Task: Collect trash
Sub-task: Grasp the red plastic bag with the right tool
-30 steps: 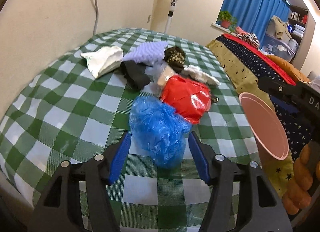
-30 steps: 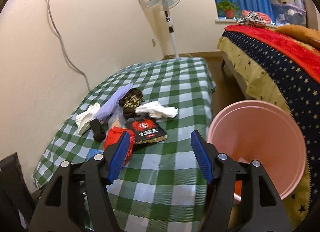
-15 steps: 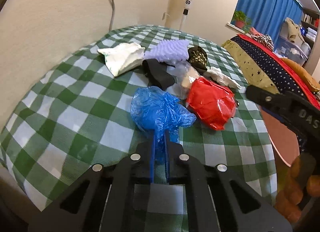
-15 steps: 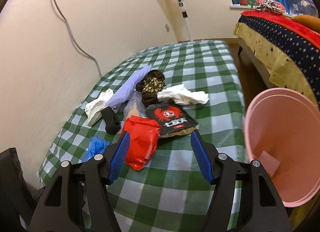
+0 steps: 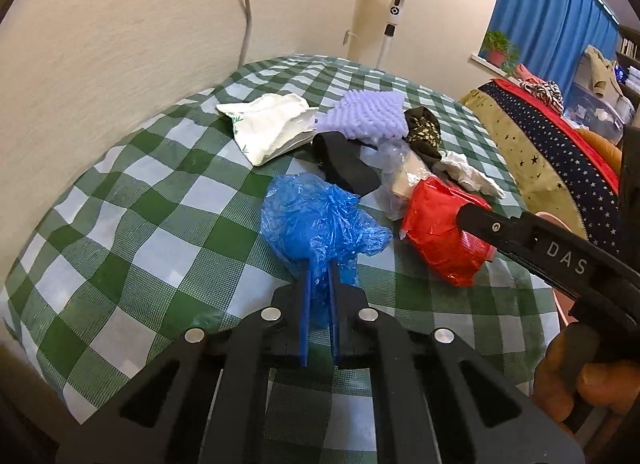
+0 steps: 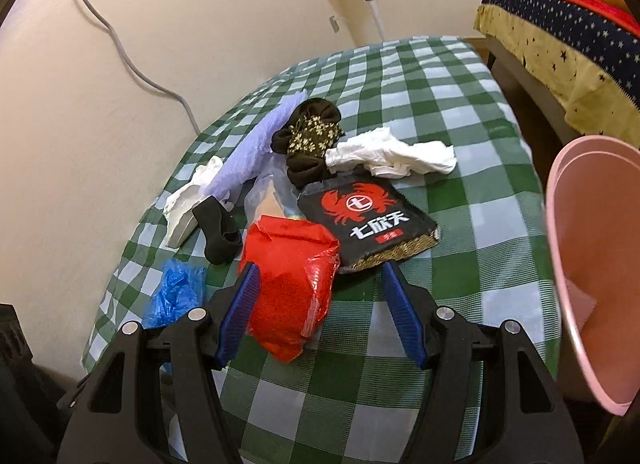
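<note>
My left gripper [image 5: 319, 276] is shut on a crumpled blue plastic bag [image 5: 316, 219], pinching its near end over the green checked table [image 5: 120, 232]. The blue bag also shows in the right wrist view [image 6: 174, 292]. My right gripper [image 6: 320, 296] is open, with a red plastic bag [image 6: 288, 284] lying between its fingers, close to the left one. The red bag shows in the left wrist view [image 5: 440, 232], partly behind my right gripper's finger [image 5: 540, 248]. A pink bin [image 6: 600, 272] stands at the table's right edge.
A pile of trash lies further back: a black crab-logo packet [image 6: 368, 219], white crumpled plastic [image 6: 392, 155], a dark flowered cloth [image 6: 312, 139], lilac foam [image 5: 368, 115], a white wrapper [image 5: 272, 127], a black piece [image 5: 344, 163]. A wall runs along the left. A bed [image 6: 560, 31] stands at the right.
My left gripper closed on the blue bag and lifted back a little. My right gripper moved left and forward, from beside the pink bin to over the red bag.
</note>
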`<action>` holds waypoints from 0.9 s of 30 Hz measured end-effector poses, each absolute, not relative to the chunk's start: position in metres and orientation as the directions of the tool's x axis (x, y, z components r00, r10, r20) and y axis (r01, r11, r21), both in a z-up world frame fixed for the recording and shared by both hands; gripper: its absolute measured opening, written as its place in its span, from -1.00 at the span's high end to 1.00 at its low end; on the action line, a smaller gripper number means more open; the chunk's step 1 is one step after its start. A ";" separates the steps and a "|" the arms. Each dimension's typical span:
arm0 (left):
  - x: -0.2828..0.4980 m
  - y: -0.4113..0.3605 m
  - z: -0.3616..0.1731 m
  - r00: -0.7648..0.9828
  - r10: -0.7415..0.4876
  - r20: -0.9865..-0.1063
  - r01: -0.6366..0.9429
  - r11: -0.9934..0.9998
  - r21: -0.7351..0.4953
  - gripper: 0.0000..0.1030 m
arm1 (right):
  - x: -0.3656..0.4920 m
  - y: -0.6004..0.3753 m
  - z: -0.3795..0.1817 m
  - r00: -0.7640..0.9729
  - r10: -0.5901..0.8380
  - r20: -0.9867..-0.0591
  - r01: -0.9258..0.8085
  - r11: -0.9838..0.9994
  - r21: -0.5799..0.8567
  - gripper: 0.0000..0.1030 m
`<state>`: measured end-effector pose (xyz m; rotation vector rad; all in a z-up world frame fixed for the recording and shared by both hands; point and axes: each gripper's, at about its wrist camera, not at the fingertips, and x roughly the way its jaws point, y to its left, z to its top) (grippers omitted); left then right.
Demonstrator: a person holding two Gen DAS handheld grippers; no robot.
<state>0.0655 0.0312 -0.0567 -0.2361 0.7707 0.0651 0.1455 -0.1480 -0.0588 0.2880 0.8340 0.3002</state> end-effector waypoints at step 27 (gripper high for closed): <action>0.060 0.024 -0.047 0.745 -0.019 -0.667 -0.144 0.971 -0.189 0.86 | 0.111 -0.147 -0.021 0.694 0.357 -0.625 -0.251 0.934 0.255 0.68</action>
